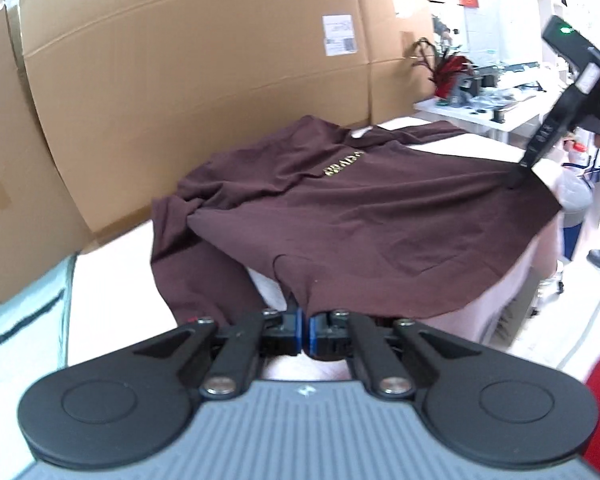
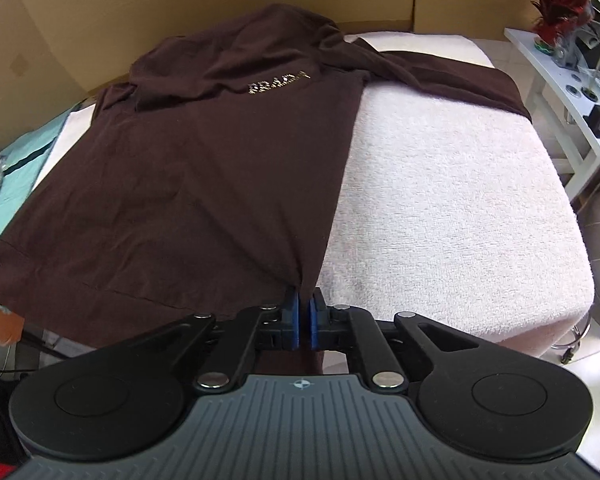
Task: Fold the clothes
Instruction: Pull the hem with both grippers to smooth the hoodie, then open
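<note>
— Gripping what, the left gripper [image 1: 305,330]?
— Hem of the brown T-shirt [image 2: 204,168] — spread on the towel-covered table [image 2: 460,200].
— And the right gripper [image 2: 303,322]?
— Clamped on the hem's other corner.

A dark brown T-shirt [image 2: 188,168] with gold lettering on the chest is spread face up ahead of the right gripper [image 2: 303,320], its hem corner pinched between that claw's blue pads. The opposite hem corner [image 1: 300,300] is clamped in the left gripper [image 1: 305,334] and lifted slightly. One sleeve is stretched far beyond the claws; the other is bunched and creased.
</note>
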A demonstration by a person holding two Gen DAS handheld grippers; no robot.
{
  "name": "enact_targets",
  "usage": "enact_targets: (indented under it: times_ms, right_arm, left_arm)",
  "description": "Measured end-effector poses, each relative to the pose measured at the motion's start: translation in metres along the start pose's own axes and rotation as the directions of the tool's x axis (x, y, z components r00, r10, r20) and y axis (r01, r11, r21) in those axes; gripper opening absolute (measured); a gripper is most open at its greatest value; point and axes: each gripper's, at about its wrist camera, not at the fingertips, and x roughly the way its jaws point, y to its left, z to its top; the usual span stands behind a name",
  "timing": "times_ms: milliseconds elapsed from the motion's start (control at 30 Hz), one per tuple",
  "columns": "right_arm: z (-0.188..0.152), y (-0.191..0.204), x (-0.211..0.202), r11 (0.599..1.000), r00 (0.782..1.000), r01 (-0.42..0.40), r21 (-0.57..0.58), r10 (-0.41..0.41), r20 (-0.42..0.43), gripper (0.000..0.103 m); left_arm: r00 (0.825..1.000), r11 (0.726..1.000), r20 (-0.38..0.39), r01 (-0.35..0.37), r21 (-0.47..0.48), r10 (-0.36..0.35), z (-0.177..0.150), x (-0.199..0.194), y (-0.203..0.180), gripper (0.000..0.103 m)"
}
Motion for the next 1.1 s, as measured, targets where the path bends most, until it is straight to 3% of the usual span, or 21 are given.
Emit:
enact_targets:
  times_ms: [133,333,433,500,567,633,733,800,867,1000,1100]
  right_arm:
    - [-0.006,-0.003,-0.005,0.999,0.999,-0.003,-0.041,0.001,-0.045,0.006]
    - [-0.028,-0.007,0.016,0.993,0.99,0.023,-0.114,-0.039,-0.138,0.006]
    - [-0.03,-0.008,0.032,0.986,0.976,0.097,-0.135,-0.121,-0.179,0.018]
    - [-0.026,-0.011,0.033,0.976,0.963,0.167,-0.138,-0.191,-0.191,0.036]
    - [-0.018,-0.014,0.023,0.979,0.971,0.17,-0.113,-0.187,-0.151,0.036]
    - [-0.007,-0.012,0.01,0.989,0.988,0.125,-0.074,-0.131,-0.082,0.036]
    - [0.009,-0.001,0.002,0.998,0.999,0.046,-0.03,-0.046,0.001,0.036]
    - [0.014,0.01,0.018,0.999,1.0,0.03,-0.013,-0.03,-0.006,0.036]
    - [0.018,0.019,0.037,1.0,0.999,0.022,0.004,-0.022,-0.023,0.036]
    - [0.022,0.03,0.064,0.998,0.998,0.032,0.046,-0.03,-0.046,0.033]
    - [0.019,0.017,0.06,0.993,0.996,0.086,0.08,-0.084,-0.027,0.026]
  left_arm:
    - [0.998,0.999,-0.056,0.006,-0.039,-0.008,-0.014,-0.018,-0.005,0.001]
    - [0.983,0.998,-0.181,0.01,-0.065,-0.022,-0.046,-0.006,-0.014,0.001]
    - [0.962,0.999,-0.27,0.02,-0.036,-0.029,-0.063,0.01,-0.015,0.005]
    - [0.954,1.0,-0.298,0.023,-0.017,-0.027,-0.071,0.006,-0.01,0.009]
    - [0.954,1.0,-0.298,0.02,-0.017,-0.024,-0.073,-0.003,-0.003,0.016]
    - [0.954,1.0,-0.299,0.017,-0.017,-0.021,-0.075,-0.012,0.005,0.019]
    - [0.969,1.0,-0.246,-0.002,-0.013,-0.002,-0.061,-0.014,0.017,0.025]
    - [0.984,1.0,-0.176,0.008,-0.02,-0.011,-0.043,-0.004,0.024,0.025]
    - [0.994,0.999,-0.108,0.035,-0.026,-0.037,-0.021,0.019,0.018,0.029]
    - [0.995,0.999,-0.082,0.048,-0.02,-0.05,0.008,0.089,0.006,0.036]
    - [0.987,0.997,-0.158,0.019,-0.068,-0.03,0.007,0.129,0.011,0.039]
